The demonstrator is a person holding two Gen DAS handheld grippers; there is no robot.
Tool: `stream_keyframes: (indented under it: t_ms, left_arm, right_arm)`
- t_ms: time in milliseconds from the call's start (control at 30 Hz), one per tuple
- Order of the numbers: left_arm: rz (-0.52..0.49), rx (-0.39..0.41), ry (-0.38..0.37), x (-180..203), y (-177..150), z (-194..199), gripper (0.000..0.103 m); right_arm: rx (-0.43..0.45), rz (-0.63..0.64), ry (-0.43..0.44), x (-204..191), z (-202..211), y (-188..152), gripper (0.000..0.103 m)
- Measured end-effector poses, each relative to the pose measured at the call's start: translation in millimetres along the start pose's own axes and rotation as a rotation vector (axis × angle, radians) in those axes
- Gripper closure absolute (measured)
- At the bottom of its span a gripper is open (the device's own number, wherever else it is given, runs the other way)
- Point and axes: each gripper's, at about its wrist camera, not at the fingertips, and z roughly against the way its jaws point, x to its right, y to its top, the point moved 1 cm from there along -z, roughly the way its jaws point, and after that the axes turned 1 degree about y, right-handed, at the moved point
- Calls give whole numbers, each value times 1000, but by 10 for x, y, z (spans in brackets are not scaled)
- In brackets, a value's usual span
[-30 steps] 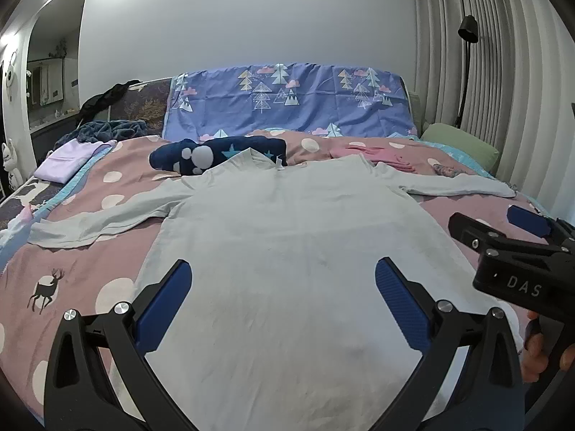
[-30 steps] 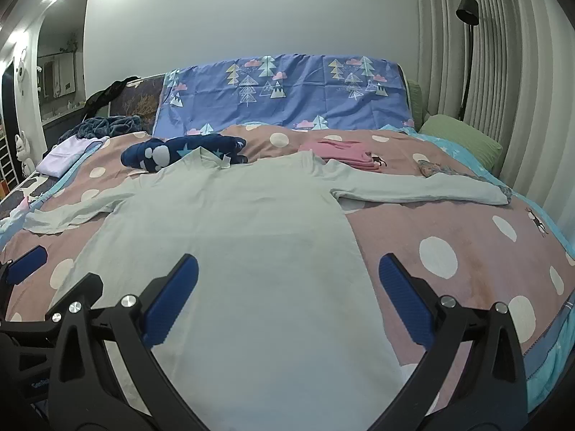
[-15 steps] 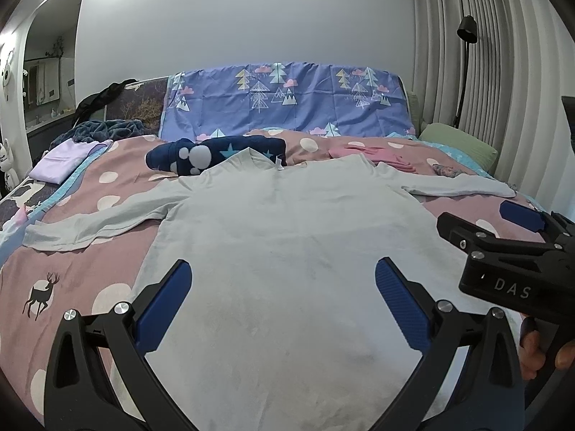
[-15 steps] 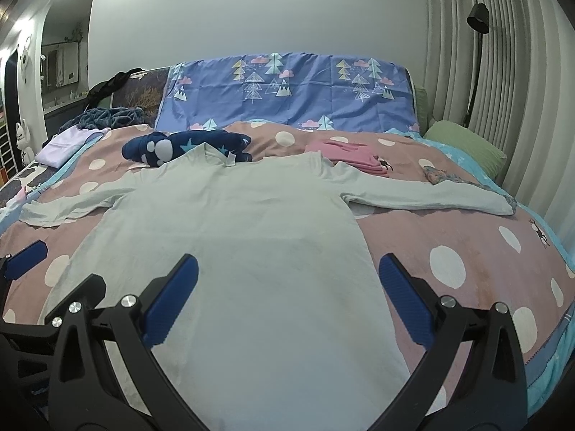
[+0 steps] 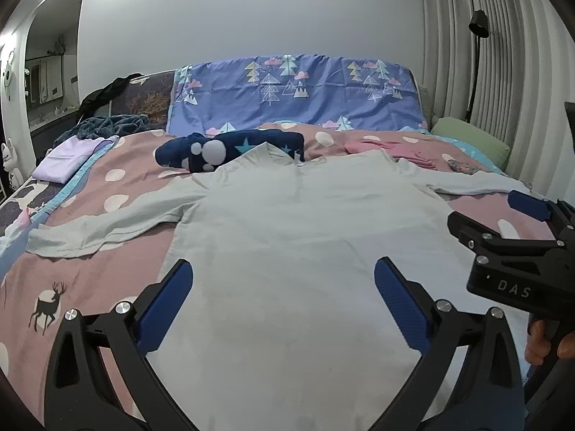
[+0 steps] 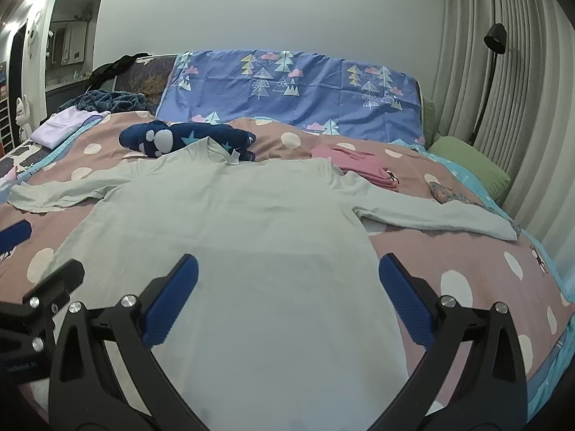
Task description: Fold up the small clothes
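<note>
A pale grey long-sleeved shirt (image 5: 287,237) lies spread flat on the bed (image 5: 90,276), front down or up I cannot tell, with its collar toward the headboard and both sleeves stretched out to the sides. The bed wears a pink cover with white dots and deer prints. The left hand-held gripper (image 5: 284,298) hovers over the lower part of the shirt with its blue-padded fingers spread wide and nothing between them. The right hand-held gripper (image 6: 287,298) hovers likewise over the shirt's lower right part, its jaws wide apart and empty; in the left wrist view it shows at the right edge, its body marked DAS.

No box or basket shows; the other clothes lie loose on the bed. A dark blue garment with stars (image 6: 187,136) sits just behind the shirt's collar, touching it. A folded pink garment (image 6: 359,161) lies near the right shoulder. A folded lilac piece (image 5: 68,158) rests at the far left edge, well apart. A green pillow (image 6: 470,168) lies by the curtain (image 6: 503,89), and a blue tree-print sheet (image 5: 298,97) drapes the headboard.
</note>
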Motion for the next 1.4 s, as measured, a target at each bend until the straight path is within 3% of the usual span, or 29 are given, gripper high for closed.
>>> stream_keyframes:
  t_ms: [300,467,600,667,767,900,1000,1133,1333,1400]
  left_arm:
    - [-12,-26,28,-212,84,-184,4]
    - [105,-110,53,-661,58,-402,4]
    - [208,-144,147,-1245,-24,-484,4]
    - [272,-167,203,-1648,-85,-520,4]
    - [415,-201,280,-2306,-214,-565,4]
    - [719,-239,316,-3210,-455,-605,5]
    - [903,-188,277,-3773,-592,-647,16]
    - [1072,-104,226,-4263,-675,-802,18]
    - [1037,-74,338,-4461,-503,-1010,20]
    - [1013,-71,370,-4524,-470,-1052,25]
  right_arm:
    - [4,35,-20,-99,-180,94,2]
    - [7,19,-39,-34,-297,101,2]
    - [-7,-22,-36,145,-430,84,2]
    - [-34,-28,-26,196,-505,69,2]
    - [-89,-45,1,281,-647,16,11]
    - [-160,-73,36,339,-793,-28,27]
    - [-184,-76,45,325,-857,-45,29]
    - [-186,-66,28,257,-912,-19,29]
    - [-202,-64,24,184,-1024,17,28]
    - [-209,-68,21,181,-1076,24,27]
